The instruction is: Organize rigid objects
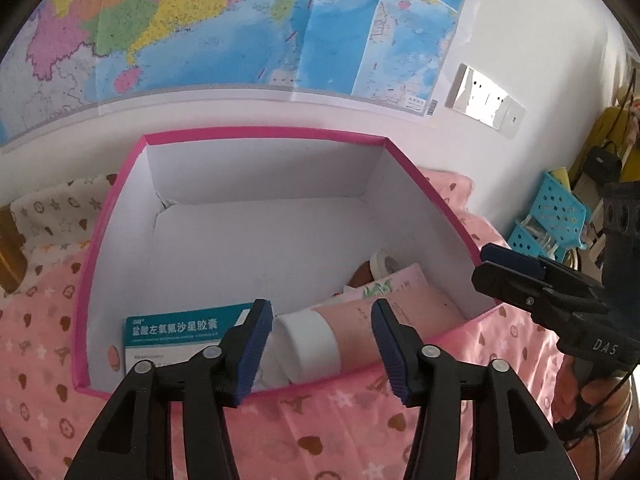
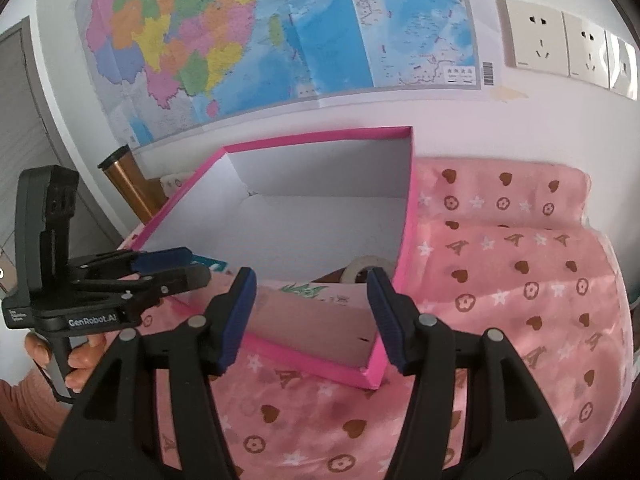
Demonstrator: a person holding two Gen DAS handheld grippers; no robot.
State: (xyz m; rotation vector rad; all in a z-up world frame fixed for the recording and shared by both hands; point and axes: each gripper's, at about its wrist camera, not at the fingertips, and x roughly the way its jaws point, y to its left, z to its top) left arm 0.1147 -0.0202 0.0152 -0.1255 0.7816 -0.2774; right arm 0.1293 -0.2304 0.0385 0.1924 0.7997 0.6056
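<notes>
My left tool [image 1: 322, 344] is released and empty, just above the white-capped pink plastic tube [image 1: 360, 330] lying in the pink-rimmed white cardboard box [image 1: 260, 136]; its long axis crosses my fingers. My right tool [image 2: 312, 316], also released, hangs nearby.

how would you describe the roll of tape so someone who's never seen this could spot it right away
Find the pink-rimmed box with white inside walls, sitting on the pink patterned blanket. Look in its near right corner, behind the big pink tube with the white cap. The roll of tape is the small pale ring there, the only round, hollow thing; the teal medicine box nearby is flat and rectangular.
</notes>
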